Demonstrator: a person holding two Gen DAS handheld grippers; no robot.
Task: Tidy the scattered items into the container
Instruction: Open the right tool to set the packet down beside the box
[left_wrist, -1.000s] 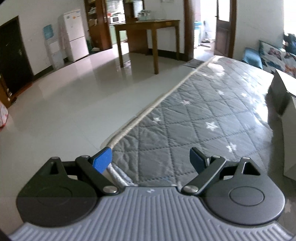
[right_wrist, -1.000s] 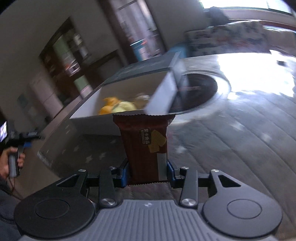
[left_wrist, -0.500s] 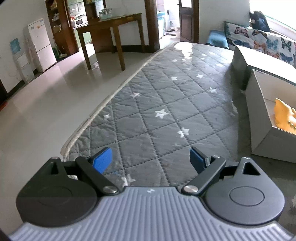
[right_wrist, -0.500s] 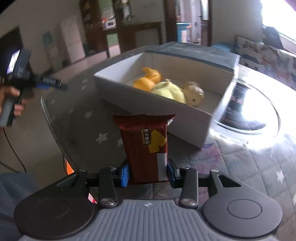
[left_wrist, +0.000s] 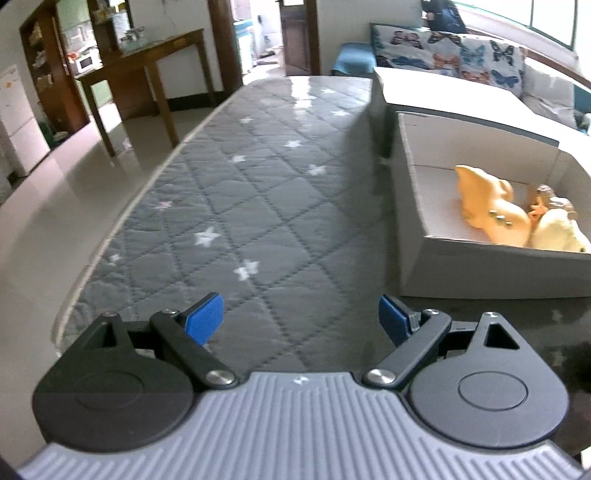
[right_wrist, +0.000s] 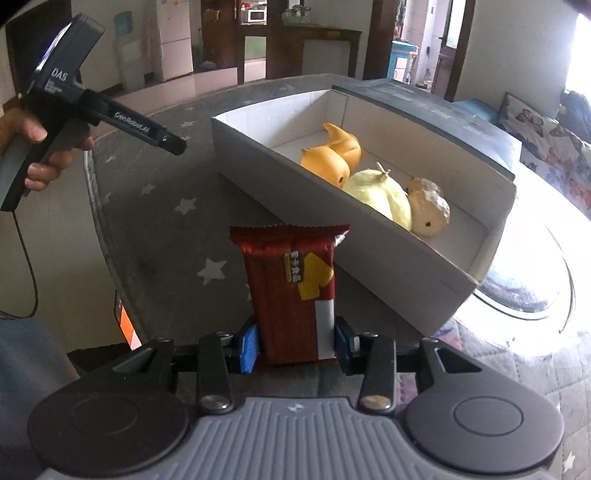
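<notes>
Since the earlier frame, both hands have swung toward the white box (right_wrist: 369, 236), which now lies close ahead. The right gripper (right_wrist: 295, 347) pinches a red snack packet (right_wrist: 291, 295) upright by its lower end, just short of the box's near wall. The left gripper (left_wrist: 301, 319) hangs empty, fingers spread, over the grey quilted mat (left_wrist: 258, 206). Recommended: carry the packet above the near rim before release. Toys (right_wrist: 369, 177) crowd the middle and right; the box's left end is free.

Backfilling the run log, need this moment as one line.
right claw: shut on snack packet | left claw: open, empty | white box: three toys inside | packet: not yet in box
</notes>
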